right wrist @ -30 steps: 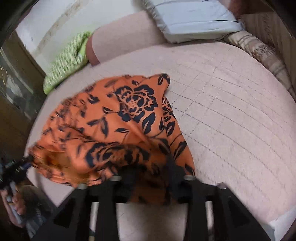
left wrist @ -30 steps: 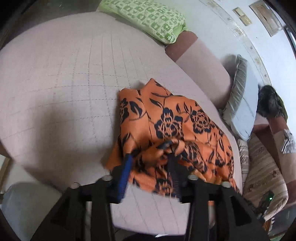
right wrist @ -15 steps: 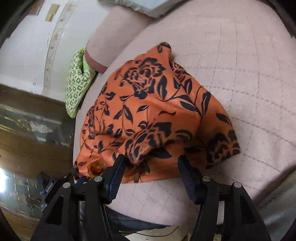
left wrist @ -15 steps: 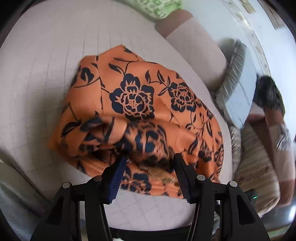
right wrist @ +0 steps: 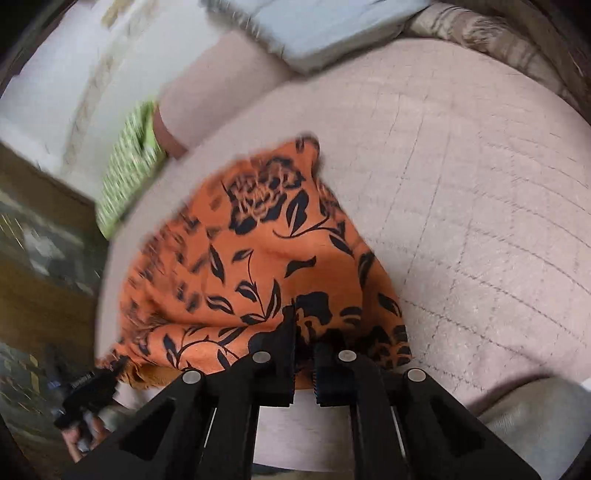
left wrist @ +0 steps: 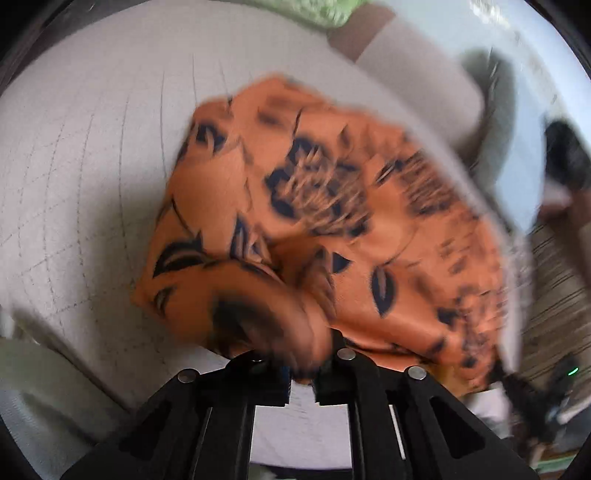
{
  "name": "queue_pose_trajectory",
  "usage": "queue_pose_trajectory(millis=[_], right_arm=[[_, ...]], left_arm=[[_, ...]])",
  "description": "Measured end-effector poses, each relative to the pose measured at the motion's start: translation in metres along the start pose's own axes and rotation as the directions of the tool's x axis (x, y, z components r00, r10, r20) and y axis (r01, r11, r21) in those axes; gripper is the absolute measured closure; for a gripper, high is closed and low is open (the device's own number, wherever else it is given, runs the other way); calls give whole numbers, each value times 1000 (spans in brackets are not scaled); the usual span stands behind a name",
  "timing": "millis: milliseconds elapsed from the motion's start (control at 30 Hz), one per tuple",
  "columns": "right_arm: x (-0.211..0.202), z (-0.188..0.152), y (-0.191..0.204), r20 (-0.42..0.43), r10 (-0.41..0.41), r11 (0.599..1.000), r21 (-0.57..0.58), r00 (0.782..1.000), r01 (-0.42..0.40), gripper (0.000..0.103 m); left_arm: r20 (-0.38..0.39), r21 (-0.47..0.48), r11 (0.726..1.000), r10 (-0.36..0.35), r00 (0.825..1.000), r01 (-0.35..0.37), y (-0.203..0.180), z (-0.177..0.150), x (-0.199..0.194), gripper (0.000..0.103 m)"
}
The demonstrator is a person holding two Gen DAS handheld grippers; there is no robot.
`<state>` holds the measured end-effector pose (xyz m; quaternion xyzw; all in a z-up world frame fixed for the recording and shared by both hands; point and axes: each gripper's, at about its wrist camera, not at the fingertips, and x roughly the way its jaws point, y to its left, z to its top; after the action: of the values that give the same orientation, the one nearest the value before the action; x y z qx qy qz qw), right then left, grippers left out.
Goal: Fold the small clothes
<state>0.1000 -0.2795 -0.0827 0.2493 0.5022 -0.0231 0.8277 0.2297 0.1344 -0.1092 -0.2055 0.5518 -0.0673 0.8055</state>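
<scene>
An orange garment with black flowers (left wrist: pixel 332 229) lies bunched on a pink quilted seat cushion (left wrist: pixel 92 147). My left gripper (left wrist: pixel 301 363) is at its near edge, and its jaws are closing on a rolled fold of the cloth that covers the fingertips. In the right wrist view the same garment (right wrist: pixel 258 258) spreads over the seat (right wrist: pixel 461 184). My right gripper (right wrist: pixel 303 332) is at the garment's near hem, its jaws closing with a thin layer of orange cloth pinched between them. The left gripper (right wrist: pixel 88 384) shows small at the garment's far left corner.
A green patterned pillow (right wrist: pixel 125 177) and a grey-blue cushion (right wrist: pixel 314 26) lie behind the seat by the pink backrest. A striped beige cushion (left wrist: pixel 554 277) sits at the right. The seat's front edge runs just under both grippers. A hand (right wrist: pixel 85 439) holds the left gripper.
Both grippers stood wide open around the garment's near edge half a second ago; now both have closed on the cloth. The fold in the left gripper has bunched up.
</scene>
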Motion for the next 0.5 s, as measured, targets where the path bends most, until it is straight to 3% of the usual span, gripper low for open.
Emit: queue_pose_trajectory(millis=[67,133,167,267,333,367,433,500], right_arm=[[10,-2,6,-20,-38,999,-25,999,37,93],[0,-3,10,13,-19,1000,-18,1000,19,87],[-6,-2,11,28,-13,1000,-19,1000,13,79],[-29,-2,2,84,45,999,22,995,-47,64],[-38,1,-5,99,63,996,51,993,-68,60],[-41,6,-7,112,61,995,67,992,-69,50],[-43,16,-15,123,51,995,81,991,-61,39],[-39,26,-19,106,48,995,88,993,-57,39]], left_arm=[[38,46,999,22,999,-24,-9,-4,-7,92],[40,99,995,19,999,-23,-18,-6,-18,78],[19,119,993,25,1000,-27,-23,-9,-23,76],[-32,133,989,-62,998,66,-26,-20,-42,74],[-41,150,985,-82,996,87,-28,-23,-53,74],[-38,158,981,-110,993,115,-29,-22,-65,74],[-41,168,977,-123,992,128,-28,-18,-81,73],[-31,171,972,-159,987,162,-23,-11,-101,72]])
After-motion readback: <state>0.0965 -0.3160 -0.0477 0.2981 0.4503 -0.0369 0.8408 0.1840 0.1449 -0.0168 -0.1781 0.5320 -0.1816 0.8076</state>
